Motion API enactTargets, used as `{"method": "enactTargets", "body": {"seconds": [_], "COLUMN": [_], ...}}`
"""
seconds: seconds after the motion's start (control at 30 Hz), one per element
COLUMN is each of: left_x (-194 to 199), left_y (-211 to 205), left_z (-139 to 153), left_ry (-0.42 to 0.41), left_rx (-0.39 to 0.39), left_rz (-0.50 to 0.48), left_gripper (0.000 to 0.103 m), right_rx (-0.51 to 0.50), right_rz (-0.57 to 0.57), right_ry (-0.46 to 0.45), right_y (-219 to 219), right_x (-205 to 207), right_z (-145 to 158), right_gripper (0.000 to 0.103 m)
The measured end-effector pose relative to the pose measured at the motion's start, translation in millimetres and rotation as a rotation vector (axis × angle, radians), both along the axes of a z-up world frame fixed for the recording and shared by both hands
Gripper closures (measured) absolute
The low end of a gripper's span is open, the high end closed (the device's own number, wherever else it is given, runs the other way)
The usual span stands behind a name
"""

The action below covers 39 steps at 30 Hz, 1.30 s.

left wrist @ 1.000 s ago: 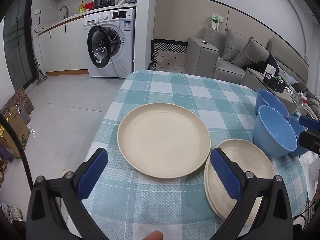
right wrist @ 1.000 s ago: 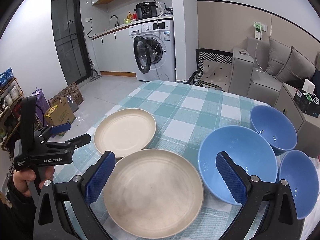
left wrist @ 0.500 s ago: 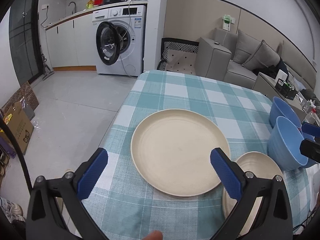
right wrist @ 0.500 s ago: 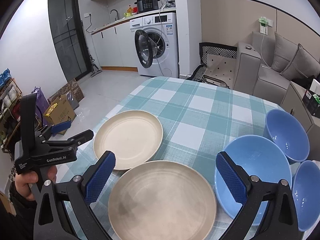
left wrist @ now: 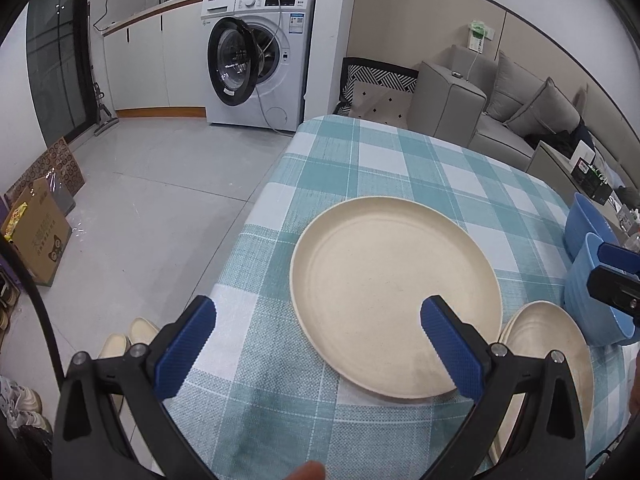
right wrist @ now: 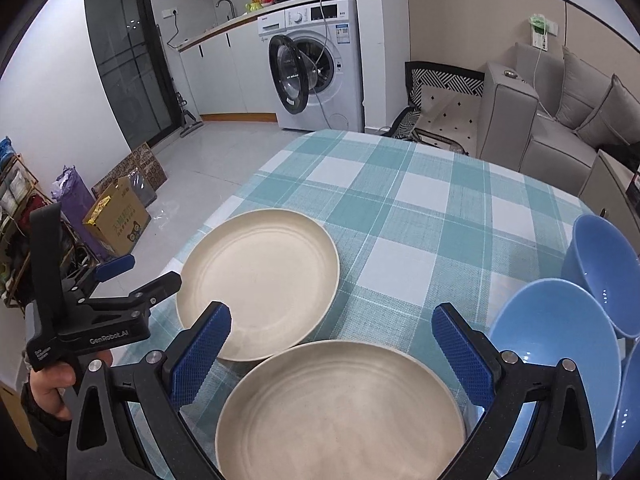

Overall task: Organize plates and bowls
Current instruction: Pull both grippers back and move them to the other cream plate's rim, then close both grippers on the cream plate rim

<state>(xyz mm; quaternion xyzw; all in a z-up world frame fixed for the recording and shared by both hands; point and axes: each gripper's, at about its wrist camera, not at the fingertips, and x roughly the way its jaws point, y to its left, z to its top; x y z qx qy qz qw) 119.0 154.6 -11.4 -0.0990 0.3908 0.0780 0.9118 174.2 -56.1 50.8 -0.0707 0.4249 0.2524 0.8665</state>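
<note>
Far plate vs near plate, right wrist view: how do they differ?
The far plate sits toward the table's left edge, close to the left gripper; the near plate lies at the near edge, below the right gripper. The far plate looks evenly cream; the near plate looks greyer, with a shinier, streaked centre. The near plate sits next to a blue bowl; the far plate does not. Both are round, empty, flat on the cloth, ungripped.

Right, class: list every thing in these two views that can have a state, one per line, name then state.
Left gripper: open, empty.
Right gripper: open, empty.
Far plate: flat on the cloth, empty.
Near plate: flat, empty, not stacked.
Nearest blue bowl: upright, empty.
Far blue bowl: upright, empty.
Third blue bowl: upright, mostly cut off.
Washing machine door: open.
</note>
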Motion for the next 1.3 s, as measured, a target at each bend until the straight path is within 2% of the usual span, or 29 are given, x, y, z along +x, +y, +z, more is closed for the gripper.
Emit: {"method": "enactTargets", "body": {"seconds": [0.47,1.1,1.17,1.2,1.23,1.27,1.3], "left_x": [12,16,16,16,16,17,17], "left_y": [11,14,13,13,13,12,12], "left_z": [-26,-41,-41,-42,-42,-43,-43], "left_ry": [0.060,0.081,0.082,0.084,0.087,0.091,0.094], "left_rx": [-0.001,-0.062,-0.062,-0.061,-0.064,-0.067,-0.070], "left_rz": [0.019,-0.025,-0.028,-0.028,-0.031,-0.034,-0.035], "left_gripper": [0.000,0.004,0.004,0.009,0.013,0.014,0.014], "right_rx": [-0.031,-0.068,-0.071,-0.075,-0.082,-0.088,-0.091], "right_rz": [-0.029,0.012,0.016,0.018,0.021,0.023,0.025], "right_ry": [0.089,0.181,0.186,0.188,0.193,0.196,0.198], "right_y": [23,50,52,52,53,54,54], "right_x": [40,59,61,62,62,62,62], "right_z": [-55,-93,-96,-96,-98,-99,-101], "right_gripper": [0.001,0.002,0.009,0.013,0.021,0.026,0.027]}}
